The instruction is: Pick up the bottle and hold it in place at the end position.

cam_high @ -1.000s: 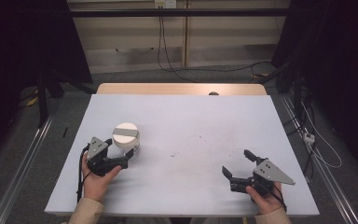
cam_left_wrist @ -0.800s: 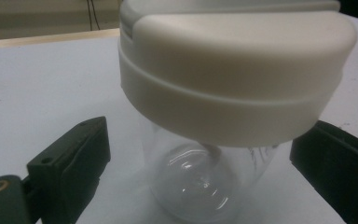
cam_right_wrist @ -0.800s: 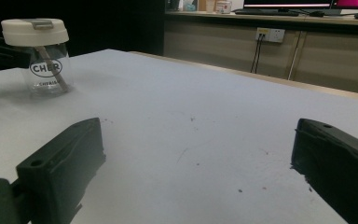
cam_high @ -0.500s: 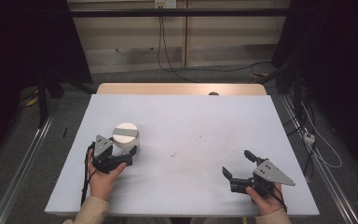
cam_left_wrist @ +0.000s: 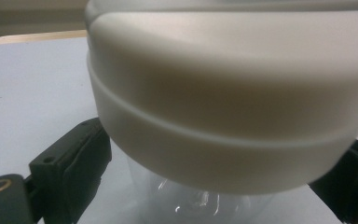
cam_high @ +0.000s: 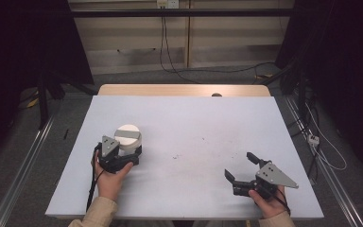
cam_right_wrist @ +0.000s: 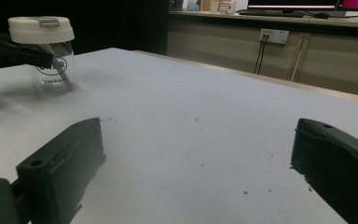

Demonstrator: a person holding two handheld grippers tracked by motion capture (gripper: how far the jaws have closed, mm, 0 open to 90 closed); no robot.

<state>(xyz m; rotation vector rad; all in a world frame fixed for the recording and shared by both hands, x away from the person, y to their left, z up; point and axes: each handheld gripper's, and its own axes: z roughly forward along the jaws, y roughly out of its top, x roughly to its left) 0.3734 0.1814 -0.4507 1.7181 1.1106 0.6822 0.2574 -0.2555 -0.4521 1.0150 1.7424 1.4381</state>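
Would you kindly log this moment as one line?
left claw: closing around clear jar under its white lid, contact unclear | right claw: open, idle | table

**Black grippers, grey plates, tan sleeves**

Each gripper is black. The left gripper (cam_high: pixel 125 158) carries a grey three-cornered plate on top and trails a black cable down along the forearm. The right gripper (cam_high: pixel 238 170) bears a larger grey plate with small dark screw holes. The jaws are blocky, with a round hole near each tip and a brass-coloured ring lower down. Both sleeves are tan.
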